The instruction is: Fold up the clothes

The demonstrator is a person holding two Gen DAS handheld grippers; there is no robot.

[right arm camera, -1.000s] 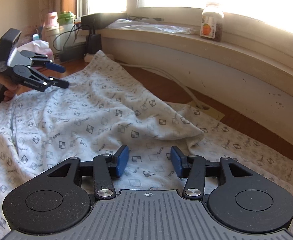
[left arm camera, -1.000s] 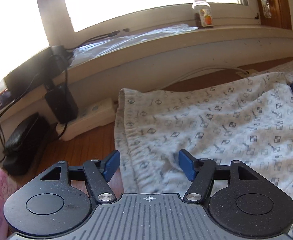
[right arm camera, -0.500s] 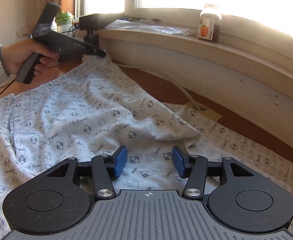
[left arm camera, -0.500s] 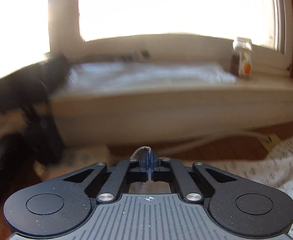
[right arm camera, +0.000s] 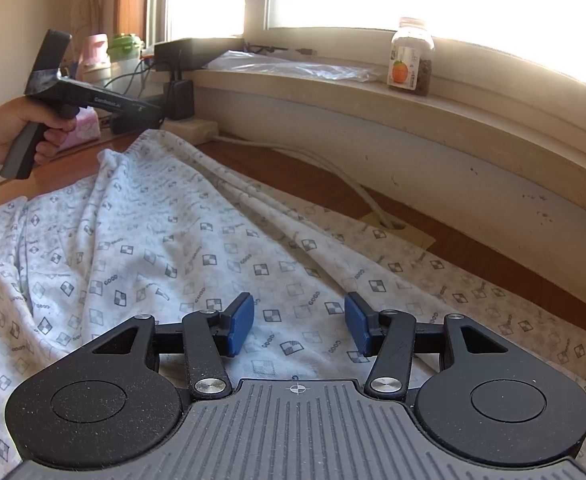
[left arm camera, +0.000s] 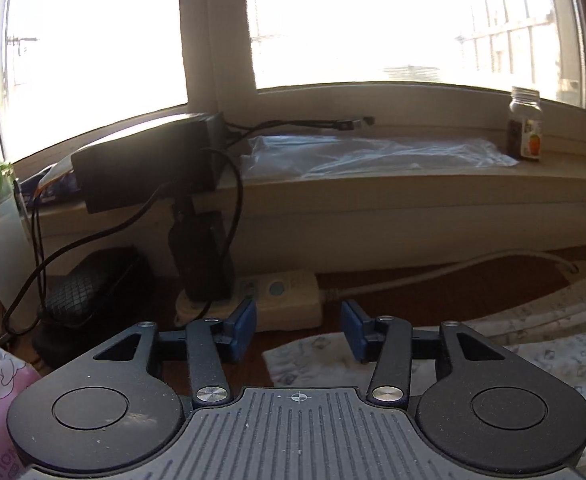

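- Left hand-held gripper [left arm camera: 299, 330]: jaws spread apart, nothing between the blue pads. It sits just over the near corner of the patterned garment [left arm camera: 493, 360], facing the power strip [left arm camera: 277, 296] and black adapter [left arm camera: 201, 256] under the windowsill [left arm camera: 413, 184].
- Right hand-held gripper [right arm camera: 299, 330]: jaws also apart and empty, low over the middle of the garment [right arm camera: 153, 248]; can't tell if the pads touch the fabric.
- Only the right wrist view shows the garment's full spread across the wooden surface [right arm camera: 293, 160], with diagonal creases running from its far corner.
- That view also shows the left hand-held gripper [right arm camera: 149, 112] from outside, just above that far corner, held by the person's hand [right arm camera: 21, 128].
- Jar [right arm camera: 411, 60] on the sill shows in both views.
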